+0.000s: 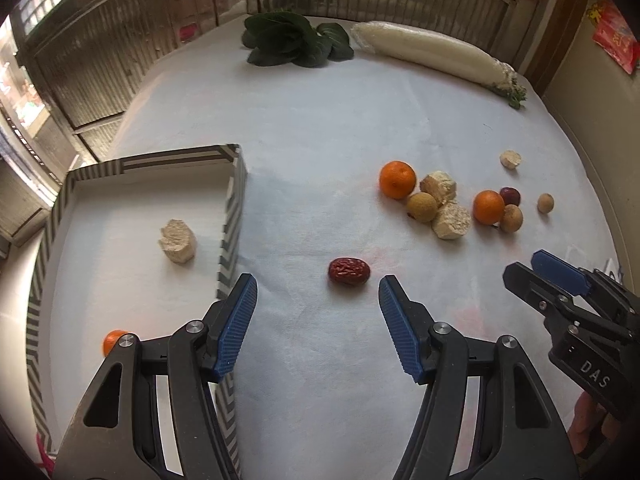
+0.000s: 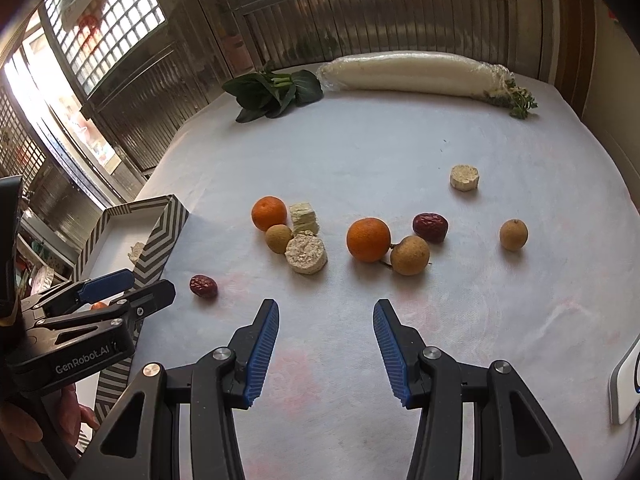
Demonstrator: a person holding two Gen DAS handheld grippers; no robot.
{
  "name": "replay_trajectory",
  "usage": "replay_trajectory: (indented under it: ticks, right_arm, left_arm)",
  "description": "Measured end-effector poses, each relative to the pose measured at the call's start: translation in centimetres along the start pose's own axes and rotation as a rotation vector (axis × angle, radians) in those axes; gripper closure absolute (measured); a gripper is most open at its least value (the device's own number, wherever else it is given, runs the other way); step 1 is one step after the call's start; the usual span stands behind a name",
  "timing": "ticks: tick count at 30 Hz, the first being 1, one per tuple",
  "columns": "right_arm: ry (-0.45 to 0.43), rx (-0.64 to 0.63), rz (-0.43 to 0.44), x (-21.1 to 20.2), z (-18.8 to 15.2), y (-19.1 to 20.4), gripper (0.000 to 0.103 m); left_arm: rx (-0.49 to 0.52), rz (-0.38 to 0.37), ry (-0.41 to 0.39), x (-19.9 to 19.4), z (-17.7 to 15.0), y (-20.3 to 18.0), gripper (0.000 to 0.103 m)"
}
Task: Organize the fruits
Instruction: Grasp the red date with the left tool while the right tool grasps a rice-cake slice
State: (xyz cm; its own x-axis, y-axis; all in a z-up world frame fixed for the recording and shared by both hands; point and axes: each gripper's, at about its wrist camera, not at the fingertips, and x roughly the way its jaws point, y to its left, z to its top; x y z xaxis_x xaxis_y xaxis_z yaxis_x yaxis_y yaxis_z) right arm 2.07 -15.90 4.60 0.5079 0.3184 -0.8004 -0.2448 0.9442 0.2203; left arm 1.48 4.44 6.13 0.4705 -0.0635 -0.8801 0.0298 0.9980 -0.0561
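My left gripper (image 1: 318, 282) is open and empty, with a red date (image 1: 349, 271) lying just beyond its fingertips. The striped tray (image 1: 232, 200) at its left holds a pale chunk (image 1: 178, 241) and a small orange (image 1: 113, 340). My right gripper (image 2: 325, 307) is open and empty, a little short of the fruit cluster: two oranges (image 2: 269, 213) (image 2: 368, 239), two longans (image 2: 279, 237) (image 2: 409, 255), a second date (image 2: 430, 227), and a third longan (image 2: 513, 234) apart at the right. The near date (image 2: 203, 286) also shows there.
Pale chunks (image 2: 306, 254) (image 2: 304, 212) lie among the fruit, another (image 2: 464, 177) farther back. Leafy greens (image 2: 276, 92) and a wrapped white radish (image 2: 412, 72) lie at the far edge of the white tablecloth. A white device (image 2: 626, 380) sits at the right edge.
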Motion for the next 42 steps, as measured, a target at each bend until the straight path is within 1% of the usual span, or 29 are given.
replay_trajectory:
  ticks: [3,5,9,14,20,27,28,30,32,33,35,37,38,42]
  right_arm:
    - [0.005,0.007,-0.001,0.2,-0.1,-0.3,0.055]
    - [0.005,0.010,0.001,0.3,-0.1,-0.4,0.055]
    - [0.003,0.018,0.003,0.6,0.1,-0.5,0.055]
    - [0.011,0.016,0.017,1.5,0.5,-0.1,0.055]
    - [0.027,-0.011,0.023,3.5,1.5,0.8,0.055]
    - [0.052,-0.042,0.020,6.3,2.9,1.4,0.056]
    - [0.056,-0.046,0.011,6.5,3.0,1.5,0.061]
    - [0.050,-0.061,-0.018,6.8,3.1,1.5,0.066]
    - [0.056,-0.067,-0.003,6.8,3.2,1.4,0.073]
    - [0.061,-0.069,0.005,6.7,3.2,1.4,0.074]
    - [0.062,-0.070,-0.007,6.4,3.1,1.4,0.074]
    - [0.061,-0.061,-0.013,6.1,2.8,1.2,0.074]
    - [0.056,-0.053,-0.016,5.7,2.6,1.0,0.074]
    - [0.052,-0.028,-0.020,4.8,1.9,0.4,0.074]
  left_arm:
    - [0.010,-0.057,0.025,0.6,0.1,-0.1,0.039]
    - [0.024,-0.069,0.036,1.1,0.1,-0.3,0.039]
    - [0.048,-0.062,0.062,2.2,0.2,-0.7,0.039]
    - [0.051,-0.054,0.088,3.3,0.2,-0.6,0.039]
    - [0.059,-0.027,0.099,4.0,0.3,-0.5,0.039]
    - [0.053,-0.017,0.101,4.8,0.8,-0.4,0.039]
    - [0.053,-0.014,0.100,4.9,0.8,-0.4,0.039]
    - [0.057,-0.010,0.095,5.0,0.9,-0.3,0.039]
    - [0.059,-0.019,0.090,5.0,1.0,-0.3,0.039]
    - [0.059,-0.028,0.087,5.0,0.9,-0.3,0.040]
    - [0.056,-0.048,0.076,4.8,0.8,-0.3,0.053]
    - [0.065,-0.039,0.068,4.6,0.6,-0.4,0.070]
    - [0.062,-0.040,0.066,4.5,0.5,-0.3,0.074]
    - [0.035,-0.062,0.070,4.1,0.5,0.0,0.075]
